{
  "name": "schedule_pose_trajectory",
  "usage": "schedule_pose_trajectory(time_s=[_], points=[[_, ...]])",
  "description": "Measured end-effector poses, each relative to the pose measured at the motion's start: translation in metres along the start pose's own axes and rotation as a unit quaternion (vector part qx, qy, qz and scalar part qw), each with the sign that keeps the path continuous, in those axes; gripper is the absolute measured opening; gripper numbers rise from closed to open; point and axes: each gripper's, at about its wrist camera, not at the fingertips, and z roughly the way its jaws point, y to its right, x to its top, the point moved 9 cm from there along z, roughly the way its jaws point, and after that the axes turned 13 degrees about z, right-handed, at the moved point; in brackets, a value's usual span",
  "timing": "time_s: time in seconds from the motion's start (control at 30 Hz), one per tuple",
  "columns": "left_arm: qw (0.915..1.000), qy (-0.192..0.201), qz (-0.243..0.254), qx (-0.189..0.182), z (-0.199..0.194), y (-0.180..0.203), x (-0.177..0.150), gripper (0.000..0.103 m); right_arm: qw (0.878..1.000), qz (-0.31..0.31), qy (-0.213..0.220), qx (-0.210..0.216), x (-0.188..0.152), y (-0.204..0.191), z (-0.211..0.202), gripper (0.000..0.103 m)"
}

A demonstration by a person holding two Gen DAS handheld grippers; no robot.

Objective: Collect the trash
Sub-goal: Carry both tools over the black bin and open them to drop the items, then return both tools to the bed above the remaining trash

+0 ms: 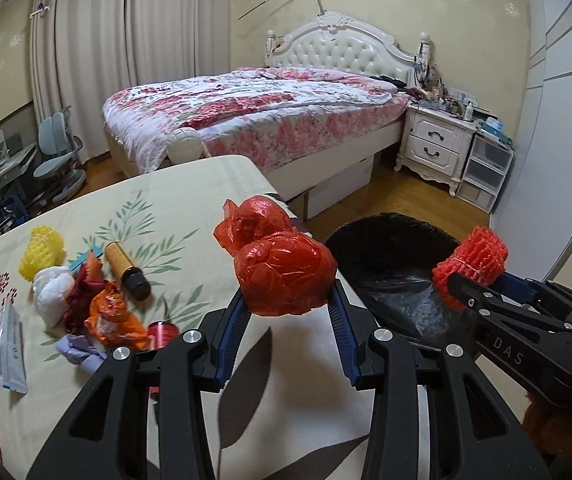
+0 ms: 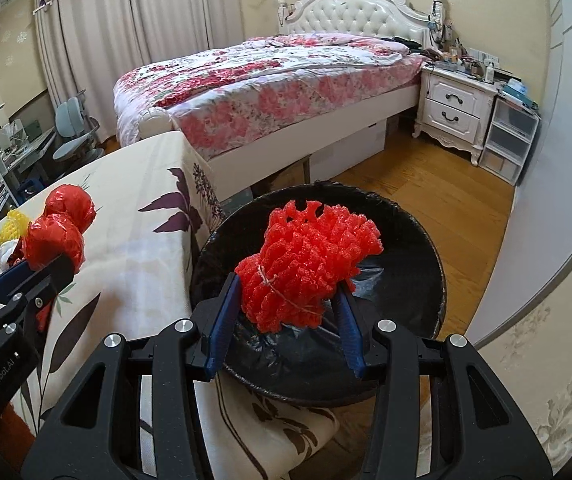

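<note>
Beside the table (image 2: 133, 216) with its leaf-printed cloth stands a round bin (image 2: 418, 224) lined with a black bag, and both carried pieces are on the way to it. Over the bin's open mouth, the right gripper (image 2: 290, 300) has its jaws pinching a red foam fruit net (image 2: 310, 264), bunched and tied with thin string, frilly at its free end. Next to it, the left gripper (image 1: 290, 304) has its jaws pinching a crumpled red plastic bag (image 1: 281, 264), glossy and knotted into lumps, held above the table's edge, short of the bin. Neither piece is dropped yet, and the liner looks empty where it shows. Left on the table is a small heap (image 1: 85, 296): a yellow foam net, white wadding, orange and dark red wrappers, a brown bottle, a red spool and a grey sachet.
</note>
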Motion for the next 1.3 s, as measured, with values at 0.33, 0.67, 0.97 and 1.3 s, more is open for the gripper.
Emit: schedule_pose_trajectory(time_s=[0.33,0.67,0.97,1.3], points=[[0.9992,-0.014,0.029,-0.024,0.039,0.036,0.016,0.042,1.000,0.019,-0.007,-0.016,0.010,0.028,0.023,0.045],[0.9975,-0.033,0.047,-0.041,0.062,0.052,0.023,0.043,0.999,0.032,-0.018,-0.021,0.011,0.042,0.035,0.046],[0.9980,-0.032,0.041,-0.036,0.062,0.052,0.024,0.067,0.999,0.043,-0.015,-0.027,0.014,0.050,0.037,0.059],[0.9994,-0.026,0.020,-0.008,0.049,0.033,0.022,0.080,0.998,0.047,-0.006,-0.037,0.015,0.051,0.025,0.066]])
